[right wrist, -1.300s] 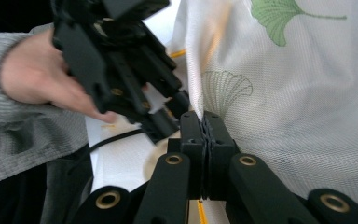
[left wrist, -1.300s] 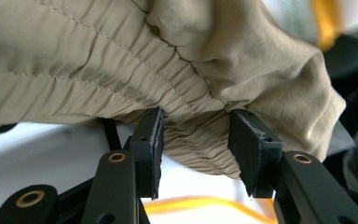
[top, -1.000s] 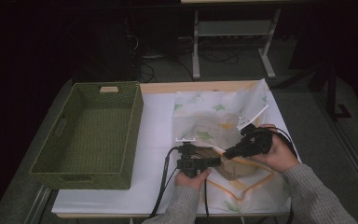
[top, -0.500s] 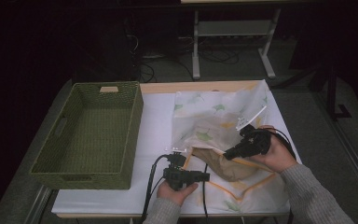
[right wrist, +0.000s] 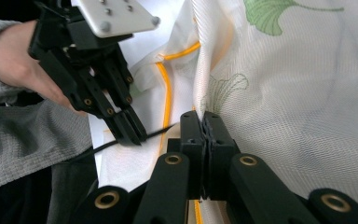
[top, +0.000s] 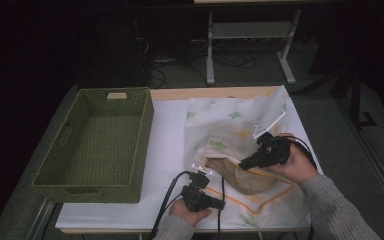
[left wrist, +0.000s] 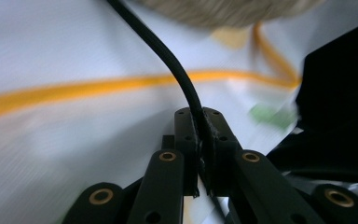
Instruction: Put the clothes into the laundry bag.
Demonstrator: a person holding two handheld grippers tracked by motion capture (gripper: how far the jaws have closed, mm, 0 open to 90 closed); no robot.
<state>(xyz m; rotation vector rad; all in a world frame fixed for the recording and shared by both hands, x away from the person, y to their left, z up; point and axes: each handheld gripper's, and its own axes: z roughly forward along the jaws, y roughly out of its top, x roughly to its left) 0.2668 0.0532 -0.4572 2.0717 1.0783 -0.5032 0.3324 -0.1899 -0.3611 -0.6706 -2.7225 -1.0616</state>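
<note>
The white mesh laundry bag (top: 240, 135) with ginkgo leaves and orange piping lies right of centre in the high view, a tan garment (top: 242, 177) in its mouth; it looks light, limp and prone to slipping, best taken by the piped edge. The right gripper (top: 245, 163) pinches the mesh, while the left gripper (top: 219, 204), low centre, has just been closing and clamps a black cable (left wrist: 177, 65); the green wicker basket (top: 80, 180) at left holds nothing.

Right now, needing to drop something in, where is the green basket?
High view: the green basket sits at the table's left, beside the leaf-print mesh bag.
</note>
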